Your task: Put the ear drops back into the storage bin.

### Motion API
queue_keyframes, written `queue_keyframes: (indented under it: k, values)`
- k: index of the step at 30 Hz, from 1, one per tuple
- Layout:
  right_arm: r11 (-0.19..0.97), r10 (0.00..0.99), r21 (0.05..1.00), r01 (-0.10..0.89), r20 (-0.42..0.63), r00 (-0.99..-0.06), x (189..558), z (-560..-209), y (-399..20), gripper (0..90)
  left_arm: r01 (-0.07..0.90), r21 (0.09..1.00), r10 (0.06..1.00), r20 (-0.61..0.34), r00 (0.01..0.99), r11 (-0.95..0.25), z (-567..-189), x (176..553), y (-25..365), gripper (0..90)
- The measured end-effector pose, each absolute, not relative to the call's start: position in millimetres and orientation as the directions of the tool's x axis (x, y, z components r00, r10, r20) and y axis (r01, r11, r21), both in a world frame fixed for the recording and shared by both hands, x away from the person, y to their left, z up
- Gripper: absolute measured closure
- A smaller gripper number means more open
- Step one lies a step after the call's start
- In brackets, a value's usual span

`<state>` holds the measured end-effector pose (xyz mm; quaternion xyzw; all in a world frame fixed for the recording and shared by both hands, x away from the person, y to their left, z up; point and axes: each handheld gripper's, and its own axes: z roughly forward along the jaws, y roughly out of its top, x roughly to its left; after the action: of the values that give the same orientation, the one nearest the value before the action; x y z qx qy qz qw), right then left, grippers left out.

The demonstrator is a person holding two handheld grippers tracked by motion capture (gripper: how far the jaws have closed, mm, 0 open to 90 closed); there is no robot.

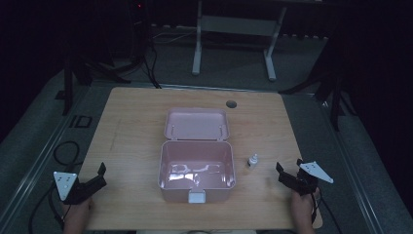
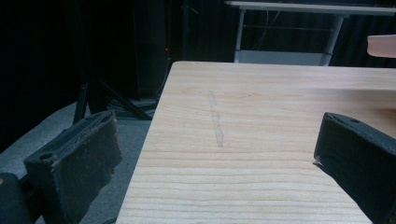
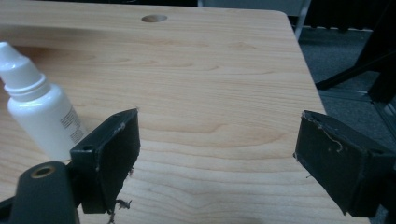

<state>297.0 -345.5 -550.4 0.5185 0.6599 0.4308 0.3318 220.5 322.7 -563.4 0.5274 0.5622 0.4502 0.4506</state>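
Observation:
A pink box (image 1: 197,170) stands open at the middle of the wooden table (image 1: 131,122), its lid (image 1: 196,124) laid back behind it and its inside bare. A small white dropper bottle (image 1: 253,161) stands upright just right of the box; the right gripper view has the bottle (image 3: 39,109) close at the left, outside the jaws. My right gripper (image 1: 284,173) rests open near the front right edge, nothing between its fingers (image 3: 119,144). At the front left corner my left gripper (image 1: 100,174) is open over the table edge, its pads (image 2: 88,163) apart and nothing between them.
A round cable hole (image 1: 231,104) sits at the table's far edge. Beyond the table stands a white desk frame (image 1: 234,29) on grey floor. Black stand legs (image 1: 341,92) and cables (image 1: 65,151) lie around both sides of the table.

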Motion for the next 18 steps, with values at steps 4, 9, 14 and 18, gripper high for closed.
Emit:
queue_keyframes:
  k: [4,9,14,18]
  values:
    - [0.135,0.962,0.905,0.404,-0.023,-0.27,298.9,-551.9,-342.7,13.5,0.187,0.982,0.999,-0.032,-0.037,0.038,-563.4,220.4,322.6,0.5]
    - [0.16,0.956,0.895,0.416,-0.037,-0.29,301.3,-552.8,-342.1,13.5,0.187,0.982,0.999,-0.034,-0.037,0.04,-563.4,220.5,322.9,0.5]
    - [0.185,0.944,0.874,0.449,-0.032,-0.327,304.8,-549.9,-341.6,13.5,0.187,0.981,0.999,-0.036,-0.039,0.043,-563.4,220.6,323.3,0.5]
    - [0.188,0.934,0.836,0.516,0.01,-0.356,307.9,-547.1,-344.0,13.5,0.187,0.982,0.999,-0.034,-0.042,0.041,-563.4,220.5,322.8,0.5]
